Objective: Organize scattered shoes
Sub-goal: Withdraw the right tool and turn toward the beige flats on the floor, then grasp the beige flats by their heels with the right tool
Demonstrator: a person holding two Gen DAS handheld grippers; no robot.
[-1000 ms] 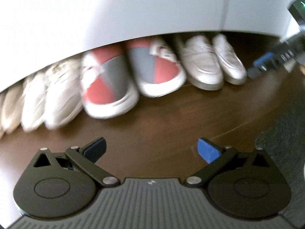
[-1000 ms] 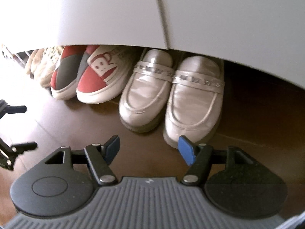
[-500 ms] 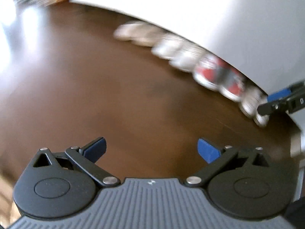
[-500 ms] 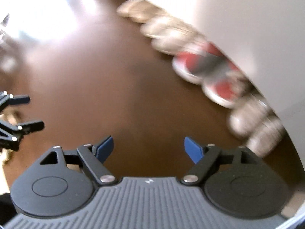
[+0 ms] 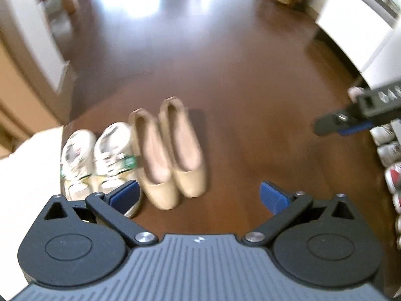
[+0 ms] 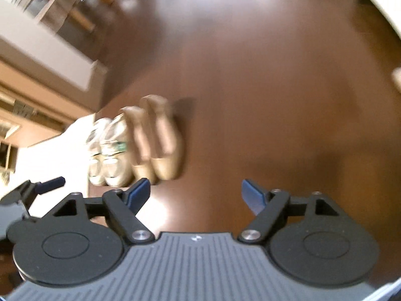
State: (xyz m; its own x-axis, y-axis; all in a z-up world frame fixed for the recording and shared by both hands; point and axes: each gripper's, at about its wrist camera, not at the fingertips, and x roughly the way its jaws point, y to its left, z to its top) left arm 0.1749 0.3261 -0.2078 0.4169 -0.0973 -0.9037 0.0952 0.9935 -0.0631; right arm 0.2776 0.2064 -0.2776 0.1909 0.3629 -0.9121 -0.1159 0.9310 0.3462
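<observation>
A pair of beige flats point(image 5: 170, 150) stands side by side on the dark wood floor, toes toward me, with a pair of white sneakers point(image 5: 100, 160) just left of it. Both pairs show blurred in the right wrist view: flats point(image 6: 155, 140), sneakers point(image 6: 107, 153). My left gripper point(image 5: 199, 195) is open and empty, a short way in front of the flats. My right gripper point(image 6: 195, 193) is open and empty, farther back; one of its fingers point(image 5: 343, 123) shows at the right of the left wrist view. A row of lined-up shoes point(image 5: 391, 160) runs along the right edge.
A white surface point(image 5: 27, 175) lies left of the sneakers. A white cabinet point(image 5: 356, 25) stands at the right, above the shoe row. Walls and furniture point(image 5: 50, 37) stand at the far left. Open floor point(image 5: 250, 87) spreads beyond the flats.
Both grippers have swung left, away from the shoe row under the white cabinet. The beige flats and white sneakers have come into view. Both grippers stayed open.
</observation>
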